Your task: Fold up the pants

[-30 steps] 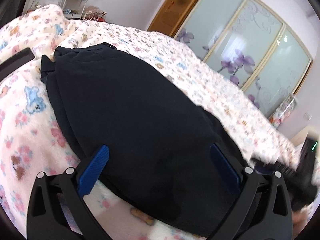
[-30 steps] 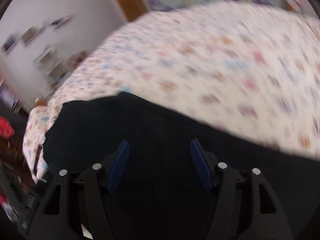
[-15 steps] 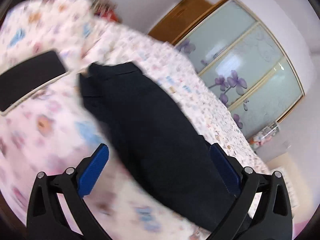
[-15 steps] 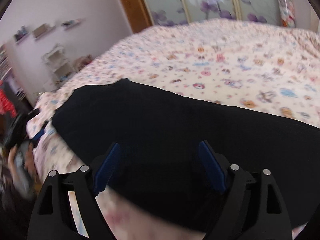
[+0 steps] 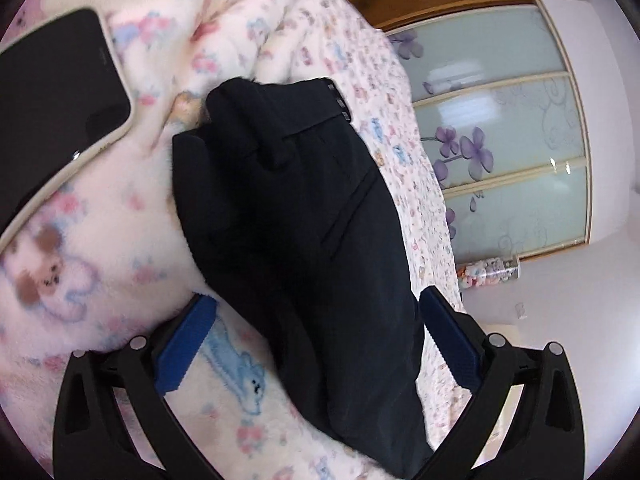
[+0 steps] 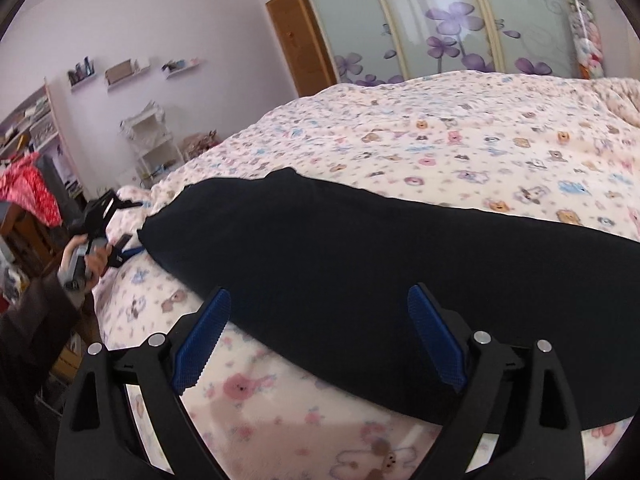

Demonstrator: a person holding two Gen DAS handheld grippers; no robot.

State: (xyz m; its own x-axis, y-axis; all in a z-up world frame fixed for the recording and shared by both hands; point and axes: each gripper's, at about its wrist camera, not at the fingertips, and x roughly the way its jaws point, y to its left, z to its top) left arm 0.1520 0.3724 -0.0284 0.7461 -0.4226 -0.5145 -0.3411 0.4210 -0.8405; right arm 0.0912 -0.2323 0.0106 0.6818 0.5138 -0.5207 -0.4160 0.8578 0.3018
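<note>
The black pants (image 5: 304, 216) lie folded lengthwise on the bed, waistband (image 5: 320, 114) at the far end in the left wrist view. My left gripper (image 5: 316, 344) is open and empty, jaws spread over the near edge of the pants close to the waist end. In the right wrist view the pants (image 6: 380, 256) stretch across the bed as a long dark band. My right gripper (image 6: 320, 336) is open and empty, jaws straddling the near edge of the fabric. The left gripper (image 6: 100, 224) also shows at the far left, in a hand.
The bed has a fluffy cartoon-print blanket (image 6: 460, 148). A black phone (image 5: 52, 92) lies on the blanket left of the waistband. Sliding wardrobe doors with purple flowers (image 6: 452, 24) stand beyond the bed. Shelves and a red cloth (image 6: 28, 188) are at the left.
My left gripper swung toward the waist end, bringing the phone and waistband close. My right gripper drew back toward the near edge of the pants and opened wider.
</note>
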